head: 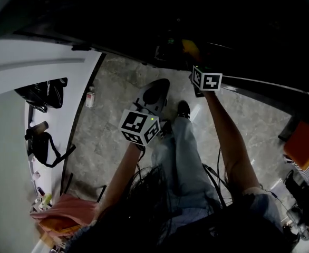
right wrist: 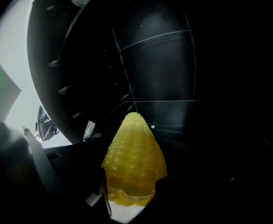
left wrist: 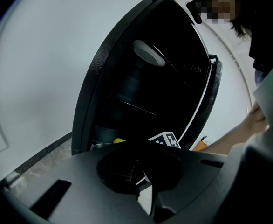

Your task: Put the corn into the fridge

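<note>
**Corn (right wrist: 134, 162) at the fridge (left wrist: 141, 97) mouth, not yet let go**

The left gripper (left wrist: 139, 171) hangs low in front of the appliance. Its jaws are drawn together with only a thin slit between them, and they carry nothing. To the right, the right gripper (right wrist: 127, 197) is clamped on the butt of the cob, whose pointed tip aims into the dark cavity towards the glass shelves (right wrist: 160, 101).

By my reading the task is well along. The door (left wrist: 210, 92) stands wide open and the cob is at or just inside the opening. What is left is to set it on a shelf, part the jaws and draw the arm back out. (No table appears in any view, so the fridge's own opening has to serve as the landmark.)

The views show different things:
- **Left gripper view:** the whole fridge from outside, with a speck of yellow low in the opening beside the right gripper's marker cube (left wrist: 167, 139).
- **Right gripper view:** the only one that shows the grip itself and the shelf lines beyond the tip.
- **Head view:** both forearms over the stone floor (head: 107, 120), with the cob only an orange glint at the black edge.
</note>
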`<state>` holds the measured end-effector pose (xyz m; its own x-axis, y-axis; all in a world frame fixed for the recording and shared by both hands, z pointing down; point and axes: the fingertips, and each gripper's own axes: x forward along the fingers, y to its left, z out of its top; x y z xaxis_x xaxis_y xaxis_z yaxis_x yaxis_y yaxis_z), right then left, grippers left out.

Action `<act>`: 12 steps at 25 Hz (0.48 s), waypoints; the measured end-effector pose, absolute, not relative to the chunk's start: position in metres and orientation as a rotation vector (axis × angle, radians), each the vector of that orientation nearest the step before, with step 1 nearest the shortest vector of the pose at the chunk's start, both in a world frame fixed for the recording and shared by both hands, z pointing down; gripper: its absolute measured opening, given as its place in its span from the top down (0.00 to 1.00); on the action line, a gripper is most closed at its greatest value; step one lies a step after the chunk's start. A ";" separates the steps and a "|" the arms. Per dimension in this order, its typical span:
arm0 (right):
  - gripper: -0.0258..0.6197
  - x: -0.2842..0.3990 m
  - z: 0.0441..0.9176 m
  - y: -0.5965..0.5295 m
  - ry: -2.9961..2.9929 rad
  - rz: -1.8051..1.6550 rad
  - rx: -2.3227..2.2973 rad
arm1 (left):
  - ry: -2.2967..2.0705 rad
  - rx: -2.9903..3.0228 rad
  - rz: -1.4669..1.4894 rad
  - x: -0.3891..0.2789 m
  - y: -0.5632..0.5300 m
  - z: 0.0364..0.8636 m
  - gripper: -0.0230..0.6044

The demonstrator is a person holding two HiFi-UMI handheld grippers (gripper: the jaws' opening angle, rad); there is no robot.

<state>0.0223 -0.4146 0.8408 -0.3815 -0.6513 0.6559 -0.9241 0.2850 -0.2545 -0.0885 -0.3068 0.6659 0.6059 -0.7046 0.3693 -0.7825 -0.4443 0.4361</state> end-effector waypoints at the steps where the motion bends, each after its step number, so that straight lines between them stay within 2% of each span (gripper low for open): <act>1: 0.55 0.021 0.842 -0.418 -2.129 0.864 1.405 | -1.172 2.252 0.179 -0.090 -0.306 0.668 0.95; 12: 0.55 0.020 0.847 -0.425 -2.091 0.843 1.367 | -1.176 2.231 0.187 -0.089 -0.305 0.672 0.95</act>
